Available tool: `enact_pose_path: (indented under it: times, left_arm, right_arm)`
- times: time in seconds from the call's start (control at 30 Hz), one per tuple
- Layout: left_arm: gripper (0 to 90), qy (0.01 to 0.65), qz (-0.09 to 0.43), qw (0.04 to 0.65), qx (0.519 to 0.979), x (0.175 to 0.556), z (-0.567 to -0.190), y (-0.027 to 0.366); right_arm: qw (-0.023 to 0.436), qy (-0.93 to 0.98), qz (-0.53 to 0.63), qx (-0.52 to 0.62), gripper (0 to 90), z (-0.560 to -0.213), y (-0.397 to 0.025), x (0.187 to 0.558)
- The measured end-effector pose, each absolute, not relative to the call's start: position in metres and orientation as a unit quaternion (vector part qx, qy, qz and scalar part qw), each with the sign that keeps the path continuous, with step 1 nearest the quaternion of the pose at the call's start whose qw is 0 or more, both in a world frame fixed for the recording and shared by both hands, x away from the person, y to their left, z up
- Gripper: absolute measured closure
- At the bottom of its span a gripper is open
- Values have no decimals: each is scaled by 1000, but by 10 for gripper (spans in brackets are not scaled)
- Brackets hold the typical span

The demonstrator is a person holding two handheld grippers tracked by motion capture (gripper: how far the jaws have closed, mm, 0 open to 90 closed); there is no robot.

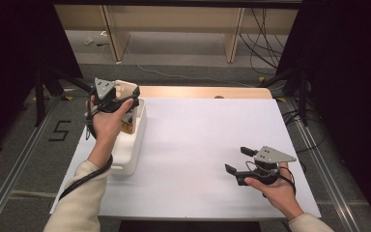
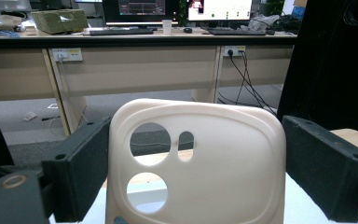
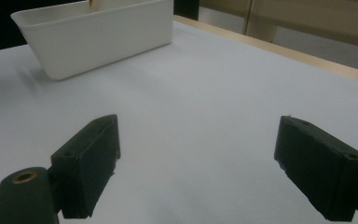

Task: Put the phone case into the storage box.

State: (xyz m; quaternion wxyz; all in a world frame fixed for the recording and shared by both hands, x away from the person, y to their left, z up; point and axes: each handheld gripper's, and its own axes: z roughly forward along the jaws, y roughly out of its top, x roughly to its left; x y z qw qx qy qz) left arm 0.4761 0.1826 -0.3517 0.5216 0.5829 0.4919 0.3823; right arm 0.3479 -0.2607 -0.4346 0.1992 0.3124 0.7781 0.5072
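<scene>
Nearest me, at the lower right of the high view, my right gripper [image 1: 235, 159] rests low over the white table [image 1: 198, 145], its jaws spread wide apart with nothing between them; in the right gripper view those same black jaws rise from the bottom corners with only bare white surface in the gap. Farther up, at the upper left of the high view, my left gripper [image 1: 125, 99] sits over the far end of the white bin [image 1: 133, 145], which lies along the table's left edge. In the left gripper view a cream phone case [image 2: 196, 163] stands upright between my left jaws, camera cutouts toward the upper left of its back; the left pad meets its edge and the right pad sits right at its other edge, so the jaws are closed against its sides. In the right gripper view the bin [image 3: 98, 35] shows at the upper left of the frame. Beyond the table stand wooden desk legs [image 1: 113, 34] and loose cables on the floor.
</scene>
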Motion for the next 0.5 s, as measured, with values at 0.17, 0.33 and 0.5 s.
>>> enact_pose_path:
  times: [0.17,0.33,0.5]
  left_arm:
    - [112,493,381,521,584,477,-353,183]
    - [112,493,382,520,583,477,-353,184]
    - [111,494,381,520,583,478,-354,184]
  right_arm:
    - [200,778,507,312,152,-435,-261,348]
    - [199,778,507,312,152,-434,-261,348]
    - [199,778,507,312,152,-435,-261,348]
